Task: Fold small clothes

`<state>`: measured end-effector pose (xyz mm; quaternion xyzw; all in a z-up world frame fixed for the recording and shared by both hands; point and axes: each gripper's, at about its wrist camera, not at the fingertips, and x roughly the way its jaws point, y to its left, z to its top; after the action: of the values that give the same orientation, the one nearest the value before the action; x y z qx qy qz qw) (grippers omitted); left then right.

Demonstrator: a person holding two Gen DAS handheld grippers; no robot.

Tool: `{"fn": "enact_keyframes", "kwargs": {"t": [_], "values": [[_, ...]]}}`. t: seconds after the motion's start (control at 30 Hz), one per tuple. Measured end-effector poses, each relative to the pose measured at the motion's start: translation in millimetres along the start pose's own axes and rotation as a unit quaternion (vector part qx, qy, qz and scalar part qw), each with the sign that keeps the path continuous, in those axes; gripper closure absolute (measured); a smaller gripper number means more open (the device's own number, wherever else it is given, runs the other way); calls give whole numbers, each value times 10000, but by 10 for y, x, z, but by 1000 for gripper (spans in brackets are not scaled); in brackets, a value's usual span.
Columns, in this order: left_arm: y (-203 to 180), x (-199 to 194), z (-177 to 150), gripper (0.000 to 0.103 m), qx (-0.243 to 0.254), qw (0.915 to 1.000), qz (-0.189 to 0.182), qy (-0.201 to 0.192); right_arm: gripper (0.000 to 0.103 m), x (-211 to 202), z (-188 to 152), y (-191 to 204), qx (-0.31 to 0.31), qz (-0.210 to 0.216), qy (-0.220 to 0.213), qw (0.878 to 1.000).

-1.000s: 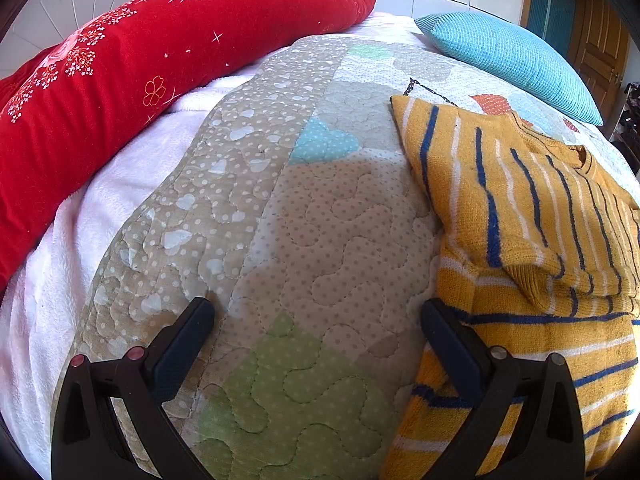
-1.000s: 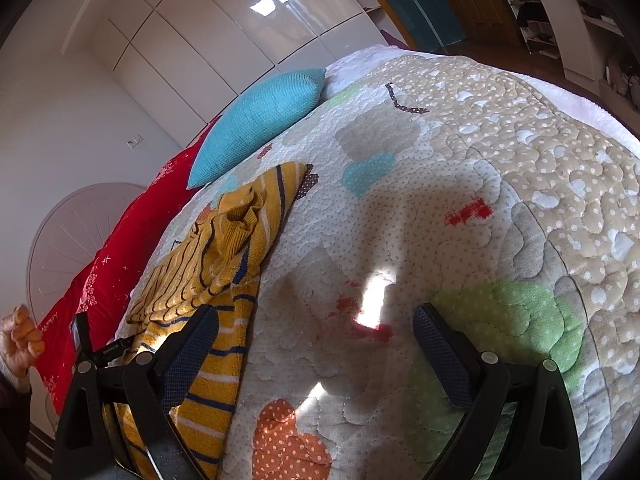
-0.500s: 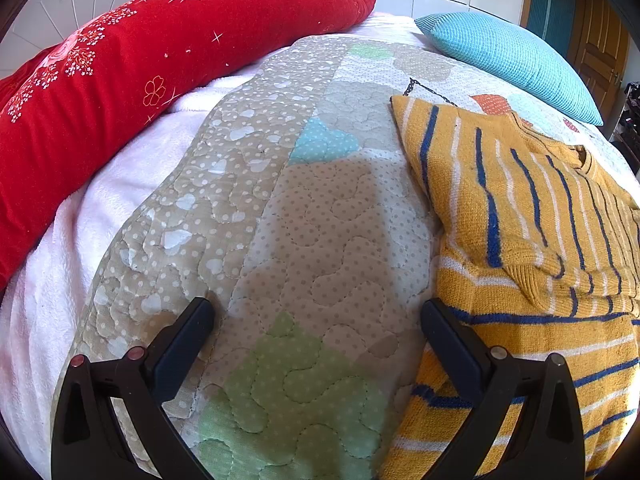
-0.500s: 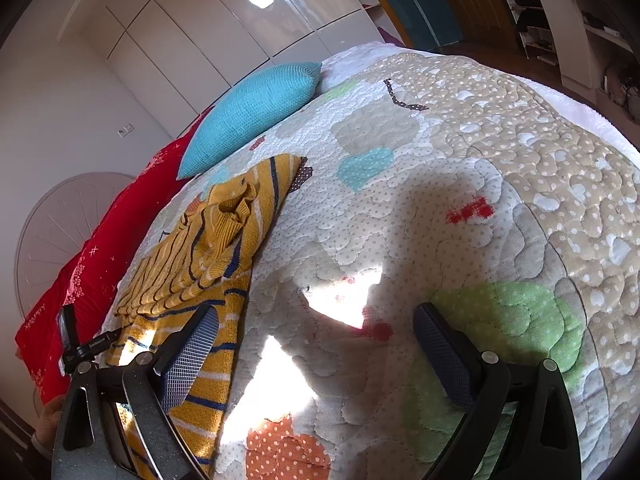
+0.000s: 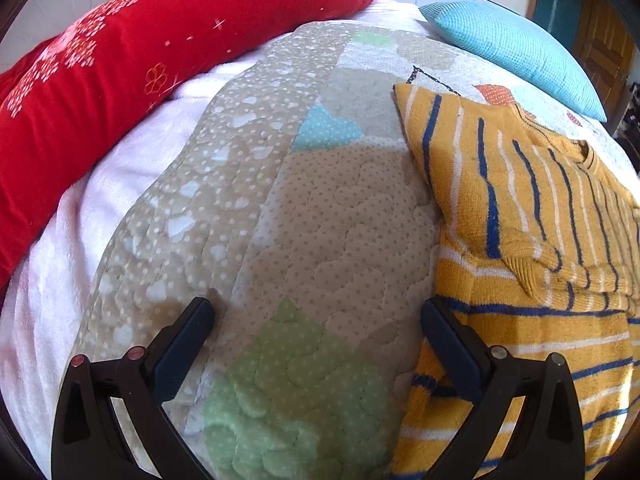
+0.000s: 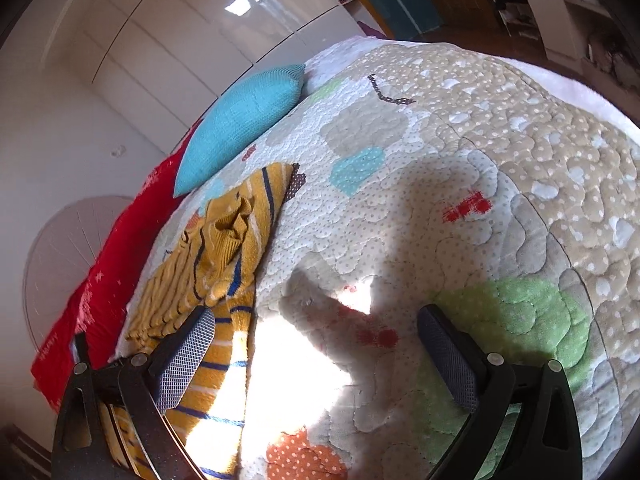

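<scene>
A small yellow sweater [image 5: 520, 216] with blue and white stripes lies on the quilted bedspread [image 5: 328, 216], a sleeve folded across its body. In the left wrist view it fills the right side. My left gripper [image 5: 316, 312] hangs open over bare quilt just left of the sweater's edge, its right finger [image 5: 448, 340] at the hem. In the right wrist view the sweater [image 6: 224, 264] lies at the left. My right gripper [image 6: 316, 320] is open over the quilt to its right, with the left finger [image 6: 188, 348] above the striped hem. Neither holds anything.
A long red cushion [image 5: 120, 64] runs along the far left of the bed, over a white blanket [image 5: 72, 216]. A turquoise pillow [image 5: 516, 48] sits behind the sweater. White wardrobe doors [image 6: 180, 40] and a doorway stand beyond the bed. Sunlight patches fall on the quilt [image 6: 304, 356].
The right gripper's view has swung and tilted over the quilt, and the sunlit patch below it has grown. A hand seen at the left edge is gone. The left gripper barely moved.
</scene>
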<state>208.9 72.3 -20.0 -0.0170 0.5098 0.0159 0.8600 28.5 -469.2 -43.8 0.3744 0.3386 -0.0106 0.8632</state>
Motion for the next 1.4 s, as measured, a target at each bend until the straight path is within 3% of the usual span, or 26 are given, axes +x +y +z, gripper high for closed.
{"fn": "enact_keyframes", "kwargs": {"t": [0.17,0.3,0.47,0.57,0.67,0.73,0.83,1.0,1.1,1.2,1.4], "values": [[181,-530,-296,0,-236,9988,-337,-248,0,62,79,62,-99,-152,438,9989],[269,-1131,-603,0,-123,9958,-153,-893,0,34,-56,270,-522,-624,599,9949],[342,-1929,-957,0,-212,9803,209,-1955,0,-178,-464,491,-690,-657,802,9922],[288,-2103,-1146,0,-15,9751,264,-2203,1,-310,-786,549,-877,-899,760,9892],[226,-2010,-1203,0,121,9856,80,-1684,1,-427,-1049,637,-1226,-1231,489,9836],[262,-1911,-1271,0,-90,9911,-196,-1315,0,-455,-1154,662,-1226,-1385,365,9821],[362,-1752,-1414,0,-565,9927,-593,-886,0,-473,-1208,698,-1202,-1485,315,9811],[460,-1485,-1629,0,-684,9943,-562,-587,0,-507,-1224,659,-1081,-1428,62,9838],[504,-1215,-1733,0,-737,9949,-676,-141,0,-449,-1330,755,-1427,-1693,-110,9751],[404,-1160,-1782,0,-422,9982,-389,-190,0,-354,-1420,856,-1861,-2097,-133,9598],[314,-1144,-1825,0,-314,9991,-56,-277,0,-305,-1412,872,-1841,-2313,-74,9553]]}}
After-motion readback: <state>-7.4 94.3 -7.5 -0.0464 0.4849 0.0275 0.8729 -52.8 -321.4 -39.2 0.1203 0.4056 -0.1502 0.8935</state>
